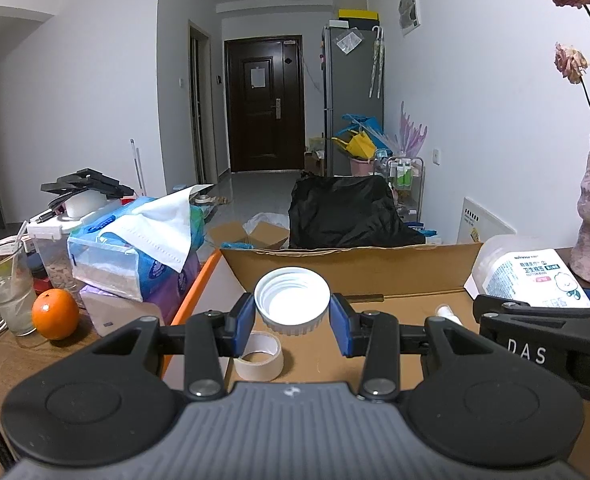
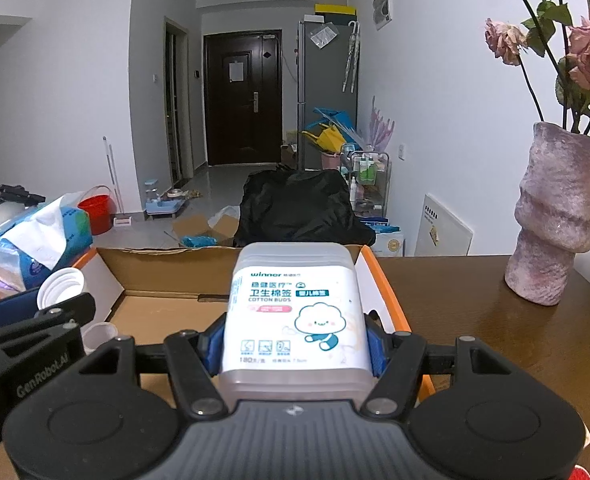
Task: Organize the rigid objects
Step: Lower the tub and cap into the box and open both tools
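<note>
We carry both items above the open brown cardboard box [image 1: 351,264]: the left hand-held gripper [image 1: 292,320] clamps a white ribbed plastic lid [image 1: 292,300], the right hand-held gripper [image 2: 293,346] clamps a translucent rectangular cotton-bud box [image 2: 295,312]; neither is placed yet.

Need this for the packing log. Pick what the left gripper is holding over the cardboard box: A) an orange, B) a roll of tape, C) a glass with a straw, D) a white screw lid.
D: the left gripper has its blue pads closed on the sides of the white screw lid, while the roll of tape lies loose in the cardboard box below.
</note>
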Demonstrator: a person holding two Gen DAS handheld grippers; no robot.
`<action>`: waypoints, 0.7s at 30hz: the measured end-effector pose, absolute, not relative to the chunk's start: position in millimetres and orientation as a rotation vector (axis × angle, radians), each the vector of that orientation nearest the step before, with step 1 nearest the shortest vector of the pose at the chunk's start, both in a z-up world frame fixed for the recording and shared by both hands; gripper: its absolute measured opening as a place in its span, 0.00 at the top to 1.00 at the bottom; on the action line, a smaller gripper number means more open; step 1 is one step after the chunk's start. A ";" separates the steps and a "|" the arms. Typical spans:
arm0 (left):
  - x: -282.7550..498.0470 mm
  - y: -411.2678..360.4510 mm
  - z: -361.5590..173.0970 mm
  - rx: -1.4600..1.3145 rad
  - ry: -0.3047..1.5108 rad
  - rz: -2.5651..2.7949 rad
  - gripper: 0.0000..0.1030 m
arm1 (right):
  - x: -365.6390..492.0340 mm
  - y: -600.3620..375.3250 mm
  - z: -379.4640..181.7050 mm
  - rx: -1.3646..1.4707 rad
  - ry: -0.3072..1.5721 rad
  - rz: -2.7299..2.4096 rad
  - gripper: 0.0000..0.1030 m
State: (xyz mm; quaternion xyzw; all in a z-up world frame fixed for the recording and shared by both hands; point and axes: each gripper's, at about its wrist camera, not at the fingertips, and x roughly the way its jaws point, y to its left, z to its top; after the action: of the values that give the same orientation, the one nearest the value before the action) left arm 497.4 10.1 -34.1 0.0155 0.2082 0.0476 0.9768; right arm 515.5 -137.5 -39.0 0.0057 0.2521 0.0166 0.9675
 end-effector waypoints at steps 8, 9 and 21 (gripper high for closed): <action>511.9 13.0 -37.7 0.029 0.445 0.092 0.60 | 528.4 -135.4 -41.0 0.003 0.514 0.022 0.38; 513.7 13.5 -38.2 0.027 0.448 0.090 0.60 | 529.8 -135.1 -41.4 0.002 0.515 0.020 0.38; 534.9 16.6 -43.2 0.014 0.513 0.082 0.60 | 539.0 -130.1 -45.4 -0.019 0.520 0.010 0.38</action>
State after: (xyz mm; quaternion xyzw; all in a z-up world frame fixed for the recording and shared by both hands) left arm 534.9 16.6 -43.2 0.0069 0.2534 0.0404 0.9665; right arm 539.0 -130.1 -45.4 -0.0093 0.2570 0.0050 0.9664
